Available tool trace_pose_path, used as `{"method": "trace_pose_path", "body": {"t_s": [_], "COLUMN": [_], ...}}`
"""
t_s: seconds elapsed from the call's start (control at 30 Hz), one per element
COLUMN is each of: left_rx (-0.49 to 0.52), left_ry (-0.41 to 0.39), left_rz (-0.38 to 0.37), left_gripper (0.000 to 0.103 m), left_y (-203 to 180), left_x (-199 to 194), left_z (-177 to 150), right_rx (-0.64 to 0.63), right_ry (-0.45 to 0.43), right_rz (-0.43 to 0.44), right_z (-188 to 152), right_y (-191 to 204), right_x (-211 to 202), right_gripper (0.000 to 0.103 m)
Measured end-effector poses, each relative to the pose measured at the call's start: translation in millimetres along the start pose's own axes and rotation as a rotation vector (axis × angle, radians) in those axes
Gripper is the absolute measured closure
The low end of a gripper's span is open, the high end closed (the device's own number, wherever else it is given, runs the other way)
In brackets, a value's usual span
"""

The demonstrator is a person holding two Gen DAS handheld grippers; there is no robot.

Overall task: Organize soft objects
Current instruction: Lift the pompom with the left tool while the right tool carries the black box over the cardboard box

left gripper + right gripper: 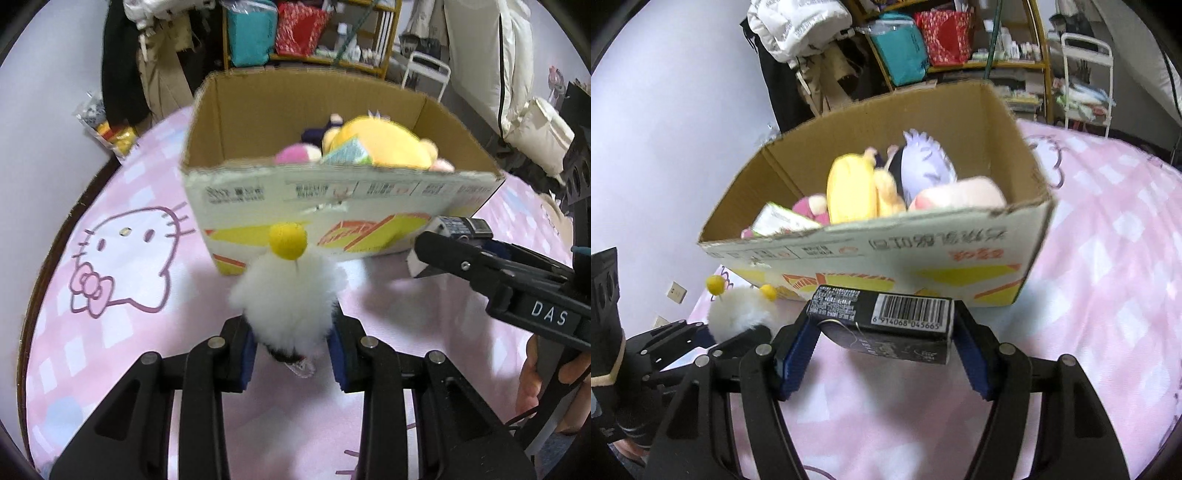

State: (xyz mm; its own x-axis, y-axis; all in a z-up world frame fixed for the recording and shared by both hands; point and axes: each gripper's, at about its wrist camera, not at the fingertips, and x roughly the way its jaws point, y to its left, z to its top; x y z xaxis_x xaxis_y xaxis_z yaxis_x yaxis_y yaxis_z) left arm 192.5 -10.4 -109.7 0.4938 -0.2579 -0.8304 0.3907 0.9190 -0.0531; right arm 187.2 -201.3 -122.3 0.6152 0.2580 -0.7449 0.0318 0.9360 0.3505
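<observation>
My left gripper is shut on a white fluffy toy with yellow balls on top, held above the pink bed in front of the cardboard box. My right gripper is shut on a black tissue pack with a barcode, also held in front of the box. The right gripper with its pack shows in the left wrist view; the fluffy toy shows in the right wrist view. The box holds several plush toys: a yellow one, a lilac one and pink ones.
The box stands on a bed with a pink checked Hello Kitty sheet. Behind it are a wooden shelf with teal and red bags, hanging coats and a white rack. A white wall is at the left.
</observation>
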Motion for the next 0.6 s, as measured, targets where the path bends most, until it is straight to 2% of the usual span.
{"method": "trace_pose_path", "body": {"t_s": [0.27,0.53,0.6], "left_rx": [-0.036,0.016,0.028], "left_ry": [-0.182,-0.378,-0.411], "left_rz": [0.034,0.137,0.157], "left_gripper": [0.071,0.071,0.071], "left_y": [3,-16,-22], "left_x": [-56,-112,-125], "left_z": [1,7,10], "right_rx": [-0.061,-0.144,-0.185], "right_ry": [-0.117,-0.276,-0.325], "right_rz": [-0.010,-0.020,-0.045], "right_z": [-2,14,16], "right_y": [-6,9,15], "right_x": [-52,-102,-114], "right_gripper": [0.029,0.029,0.029]}}
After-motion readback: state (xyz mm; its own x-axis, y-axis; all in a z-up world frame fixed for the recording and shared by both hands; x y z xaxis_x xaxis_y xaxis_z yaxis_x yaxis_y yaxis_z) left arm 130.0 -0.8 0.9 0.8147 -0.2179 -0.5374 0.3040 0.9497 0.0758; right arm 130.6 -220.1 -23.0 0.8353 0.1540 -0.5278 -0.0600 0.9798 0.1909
